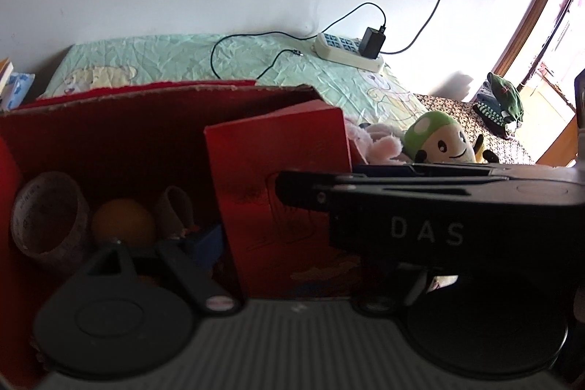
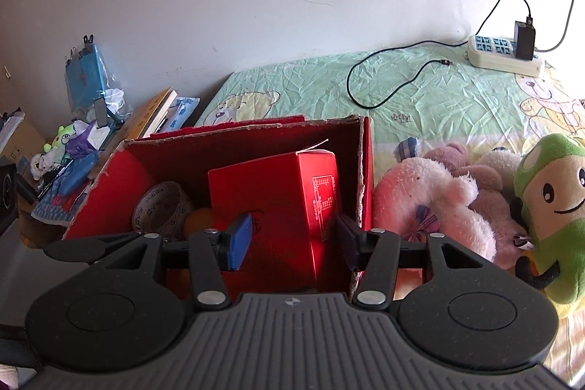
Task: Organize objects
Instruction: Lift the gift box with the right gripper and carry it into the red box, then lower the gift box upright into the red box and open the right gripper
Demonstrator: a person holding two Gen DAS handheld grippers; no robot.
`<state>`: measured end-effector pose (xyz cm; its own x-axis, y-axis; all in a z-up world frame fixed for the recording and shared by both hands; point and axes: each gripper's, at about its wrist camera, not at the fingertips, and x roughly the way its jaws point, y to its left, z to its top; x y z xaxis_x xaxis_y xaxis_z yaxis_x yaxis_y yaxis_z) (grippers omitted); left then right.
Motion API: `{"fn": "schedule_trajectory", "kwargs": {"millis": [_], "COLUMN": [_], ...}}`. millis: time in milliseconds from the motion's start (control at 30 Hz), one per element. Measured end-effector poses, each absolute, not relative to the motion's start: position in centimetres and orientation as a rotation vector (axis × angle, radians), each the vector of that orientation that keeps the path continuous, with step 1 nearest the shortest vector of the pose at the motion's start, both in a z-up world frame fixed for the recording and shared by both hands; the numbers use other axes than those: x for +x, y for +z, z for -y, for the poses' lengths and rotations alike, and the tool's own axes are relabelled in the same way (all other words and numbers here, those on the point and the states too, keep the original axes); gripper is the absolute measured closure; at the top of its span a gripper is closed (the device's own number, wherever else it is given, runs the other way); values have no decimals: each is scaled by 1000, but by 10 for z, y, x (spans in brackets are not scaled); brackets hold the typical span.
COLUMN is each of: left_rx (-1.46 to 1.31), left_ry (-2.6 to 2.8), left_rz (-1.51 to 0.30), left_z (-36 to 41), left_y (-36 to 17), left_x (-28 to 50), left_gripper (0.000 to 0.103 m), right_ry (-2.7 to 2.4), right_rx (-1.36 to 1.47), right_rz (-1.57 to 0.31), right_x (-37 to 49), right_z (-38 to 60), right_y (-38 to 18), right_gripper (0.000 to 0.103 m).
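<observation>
A small red box [image 2: 278, 207] stands upright inside an open red carton [image 2: 234, 148], at its right end. My right gripper [image 2: 292, 243] hangs over the box's near end, open. Its blue pads [image 2: 239, 242] show no contact with the box. In the left wrist view the same box [image 1: 281, 200] fills the middle. My left gripper [image 1: 292, 243] has its left pad [image 1: 204, 243] close beside the box's left side. Its right finger is hidden behind my right gripper [image 1: 321, 176], which crosses in from the right. A tape roll [image 2: 161, 207] and an orange ball [image 2: 197, 220] lie in the carton's left half.
The carton sits on a bed with a green cartoon sheet [image 2: 420, 97]. Plush toys lie right of the carton: a pink one [image 2: 431, 203] and a green-capped one [image 2: 548, 207]. A power strip [image 2: 504, 55] with a charger and cable lies by the wall. Books and clutter [image 2: 109, 134] stand at left.
</observation>
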<state>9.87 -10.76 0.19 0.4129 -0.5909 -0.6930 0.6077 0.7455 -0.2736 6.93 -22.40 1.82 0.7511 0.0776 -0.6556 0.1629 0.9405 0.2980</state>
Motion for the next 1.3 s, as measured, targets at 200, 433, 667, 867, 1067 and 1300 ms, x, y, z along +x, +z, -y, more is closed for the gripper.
{"fn": "schedule_trajectory", "kwargs": {"millis": [200, 433, 667, 867, 1067, 1300], "left_rx": [-5, -21, 3, 52, 172, 219], "left_ry": [-761, -764, -749, -708, -638, -576], "left_rz": [-879, -886, -871, -877, -875, -868], "left_z": [104, 103, 100, 103, 111, 111], "left_y": [1, -1, 0, -1, -5, -3], "left_x": [103, 105, 104, 105, 102, 98], "left_gripper": [20, 19, 14, 9, 9, 9], "right_ry": [-47, -52, -54, -47, -46, -39], "right_rx": [412, 433, 458, 428, 380, 381], "right_rz": [-710, -699, -675, -677, -664, -651], "right_x": [68, 70, 73, 76, 77, 74], "right_z": [228, 229, 234, 233, 230, 231], "right_y": [19, 19, 18, 17, 15, 15], "right_gripper": [44, 44, 48, 51, 52, 52]}}
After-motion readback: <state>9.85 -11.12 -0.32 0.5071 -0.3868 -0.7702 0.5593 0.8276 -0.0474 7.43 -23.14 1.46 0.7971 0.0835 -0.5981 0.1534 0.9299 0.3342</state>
